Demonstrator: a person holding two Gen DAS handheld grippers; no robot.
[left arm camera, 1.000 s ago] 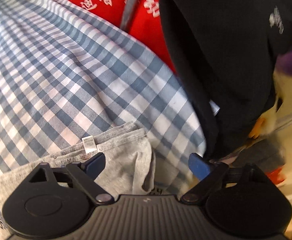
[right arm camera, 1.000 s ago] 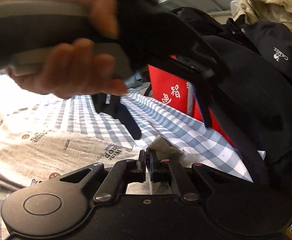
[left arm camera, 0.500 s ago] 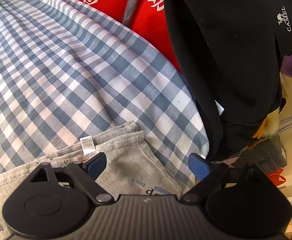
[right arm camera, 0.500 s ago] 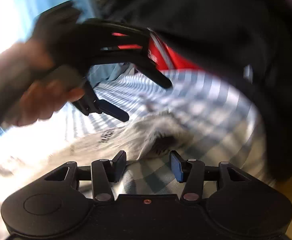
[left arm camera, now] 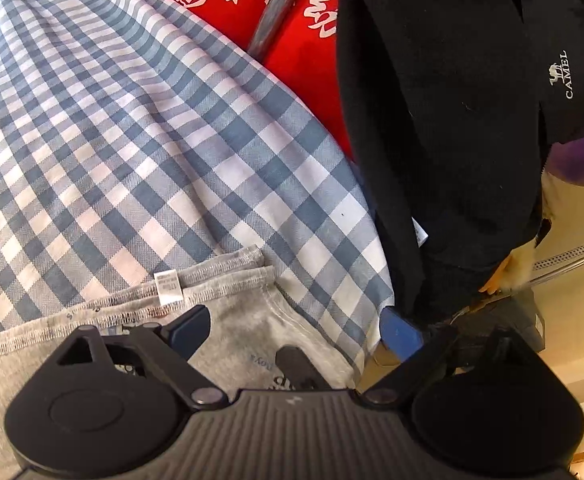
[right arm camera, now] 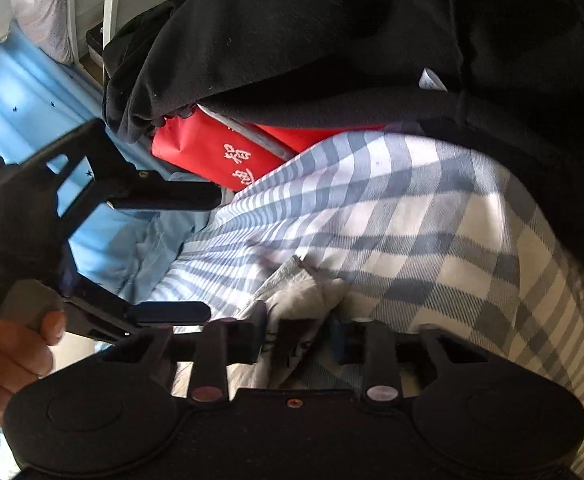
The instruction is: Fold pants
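Right wrist view: right claw (right arm camera: 298, 338) closing, jaws around the grey pants (right arm camera: 292, 300) at lower centre; left claw (left arm camera: 296, 330) spread wide over the pants on checked sheet (left arm camera: 131, 120).

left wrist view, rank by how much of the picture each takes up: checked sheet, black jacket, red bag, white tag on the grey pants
1. checked sheet, largest.
2. black jacket, somewhat less, though it runs out of frame.
3. red bag, partly hidden behind the sheet and jacket, so its true size is unsure.
4. white tag on the grey pants, smallest by far.
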